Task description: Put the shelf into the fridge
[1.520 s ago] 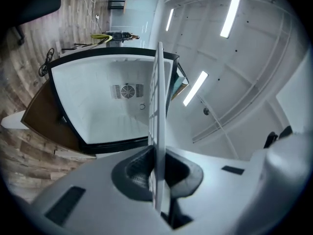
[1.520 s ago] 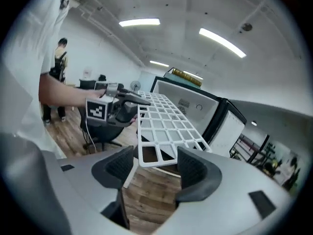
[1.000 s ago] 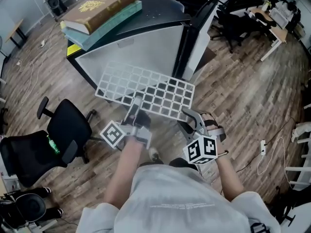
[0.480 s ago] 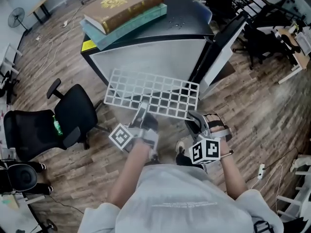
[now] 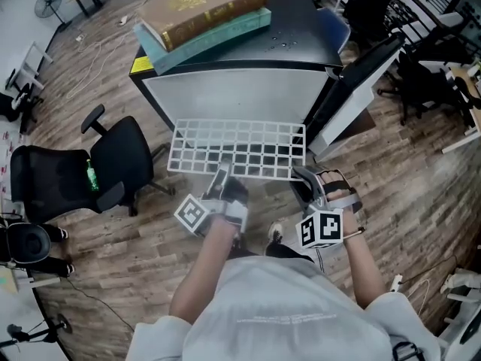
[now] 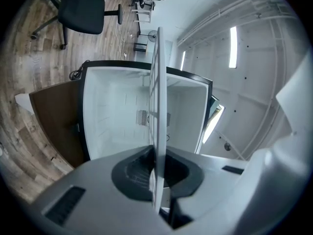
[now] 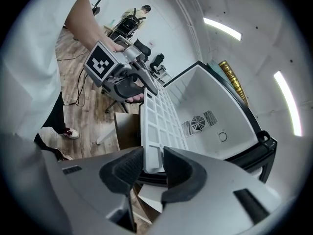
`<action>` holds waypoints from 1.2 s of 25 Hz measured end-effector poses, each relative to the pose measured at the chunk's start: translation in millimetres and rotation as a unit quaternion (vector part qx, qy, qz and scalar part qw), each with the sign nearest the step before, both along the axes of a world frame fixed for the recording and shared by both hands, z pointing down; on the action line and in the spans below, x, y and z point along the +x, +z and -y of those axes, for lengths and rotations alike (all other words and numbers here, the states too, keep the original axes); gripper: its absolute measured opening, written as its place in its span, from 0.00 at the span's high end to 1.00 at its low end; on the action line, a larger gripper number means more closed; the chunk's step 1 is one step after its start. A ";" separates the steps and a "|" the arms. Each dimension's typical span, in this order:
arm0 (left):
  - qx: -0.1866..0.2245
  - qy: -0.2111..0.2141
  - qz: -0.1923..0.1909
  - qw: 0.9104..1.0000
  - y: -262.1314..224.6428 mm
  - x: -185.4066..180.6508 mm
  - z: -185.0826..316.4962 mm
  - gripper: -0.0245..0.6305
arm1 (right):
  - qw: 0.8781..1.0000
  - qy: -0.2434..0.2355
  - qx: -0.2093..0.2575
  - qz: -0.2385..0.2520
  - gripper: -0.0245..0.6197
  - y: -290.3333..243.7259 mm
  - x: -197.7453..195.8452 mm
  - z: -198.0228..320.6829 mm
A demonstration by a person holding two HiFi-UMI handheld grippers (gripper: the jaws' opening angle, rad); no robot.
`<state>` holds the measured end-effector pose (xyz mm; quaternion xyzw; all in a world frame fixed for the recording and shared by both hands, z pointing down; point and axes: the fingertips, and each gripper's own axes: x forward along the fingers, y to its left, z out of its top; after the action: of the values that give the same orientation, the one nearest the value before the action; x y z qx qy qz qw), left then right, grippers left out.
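Before the open fridge (image 5: 240,89), you hold the shelf (image 5: 237,149) now squared to the opening, left gripper (image 5: 223,174) clamped on its near edge and right gripper (image 5: 305,176) just closing onto its corner, which readies it for sliding in.

the left tool (image 6: 157,182) clamps the white shelf (image 6: 159,97) edge-on before the open fridge (image 6: 110,116); a black chair (image 6: 80,6) stands beyond the fridge.

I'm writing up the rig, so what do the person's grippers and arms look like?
Both the left gripper and right gripper are light grey with dark ridged pads, each bearing a black-and-white marker cube. Short white sleeves; dark straps cross the right hand. The right jaws have just been closing, the shelf between them.
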<state>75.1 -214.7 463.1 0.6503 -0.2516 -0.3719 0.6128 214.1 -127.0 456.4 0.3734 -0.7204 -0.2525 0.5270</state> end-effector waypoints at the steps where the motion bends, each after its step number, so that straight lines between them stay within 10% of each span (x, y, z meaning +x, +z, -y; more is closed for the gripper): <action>1: -0.001 -0.004 0.000 1.000 1.4 -0.2 1.8 0.91 | 1.000 -0.004 0.000 0.001 0.75 0.3 0.7 3.2; 30: 0.020 -0.062 0.011 0.998 33.7 17.2 17.5 0.91 | 0.996 -0.082 0.026 -0.014 0.75 36.4 29.3 41.1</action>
<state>92.3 -232.2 496.8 0.6493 -0.2907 -0.4073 0.5727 243.4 -168.1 492.8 0.3228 -0.7343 -0.3193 0.5046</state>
